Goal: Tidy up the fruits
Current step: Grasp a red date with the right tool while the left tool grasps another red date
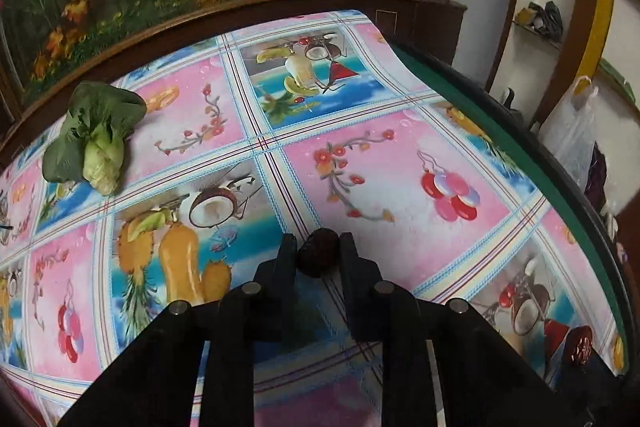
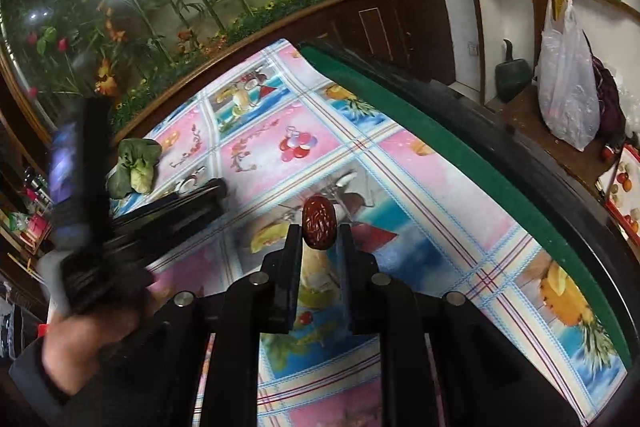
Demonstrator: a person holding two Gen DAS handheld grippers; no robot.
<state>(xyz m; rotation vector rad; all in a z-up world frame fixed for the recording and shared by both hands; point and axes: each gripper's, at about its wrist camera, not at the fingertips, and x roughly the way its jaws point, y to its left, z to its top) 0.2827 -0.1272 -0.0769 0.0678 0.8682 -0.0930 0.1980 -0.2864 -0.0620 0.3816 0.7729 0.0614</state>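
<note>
Both grippers had a fruit at this point. The left gripper [image 1: 318, 253] had its fingers pinched narrow on a small, dark, wrinkled red date [image 1: 316, 255], sitting right between the tips and low over the bench [image 1: 400, 131]; I couldn't tell whether it was touching the cloth. The right gripper [image 2: 318, 237] was clamped on another glossy, wrinkled, oval red date [image 2: 318, 223], which stuck out past the fingertips, clear of the bench.

My worry: that right date was only caught by its lower end, so its slick skin could let it squirt out of the hard black plastic fingers. The shiny printed vinyl cloth looked slippery too, so a dropped date would probably roll.

A leafy green bok choy [image 1: 94, 139] lay well off to the left of the left fingers.
</note>
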